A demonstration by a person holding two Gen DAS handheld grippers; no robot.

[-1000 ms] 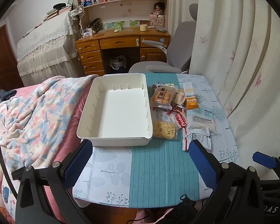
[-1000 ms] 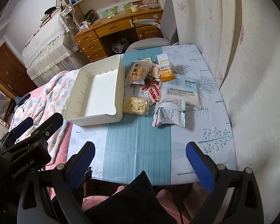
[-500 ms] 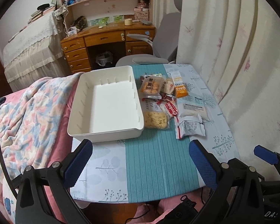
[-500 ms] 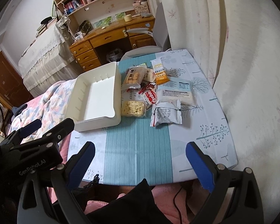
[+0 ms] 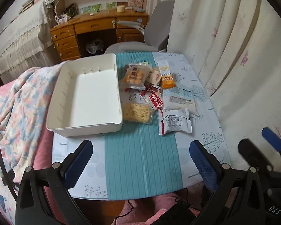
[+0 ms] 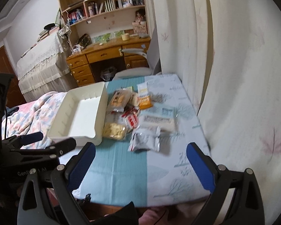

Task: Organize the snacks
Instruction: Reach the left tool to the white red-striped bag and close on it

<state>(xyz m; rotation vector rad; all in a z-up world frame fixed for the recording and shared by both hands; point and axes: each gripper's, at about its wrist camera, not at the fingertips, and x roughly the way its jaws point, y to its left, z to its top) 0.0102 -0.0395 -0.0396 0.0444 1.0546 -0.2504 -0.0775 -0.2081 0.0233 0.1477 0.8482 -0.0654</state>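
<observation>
Light, crinkly, slippery snack packets [image 5: 175, 123] mid-frame, beside the empty white bin [image 5: 88, 95]. Best pinched by a flat sealed edge. Left gripper [image 5: 140, 161] and right gripper [image 6: 139, 162] both spread wide, holding nothing.

Soft, even daylight; the left wrist view is sharp, the right wrist view motion-blurred around the table [image 6: 170, 170], edges bowed and vignetted.

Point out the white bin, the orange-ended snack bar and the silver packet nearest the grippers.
white bin [image 5: 88, 95], left wrist view, bare floor.
orange-ended snack bar [image 5: 167, 78], left wrist view, orange end.
silver packet [image 5: 176, 122], left wrist view, middle of wrapper.
</observation>
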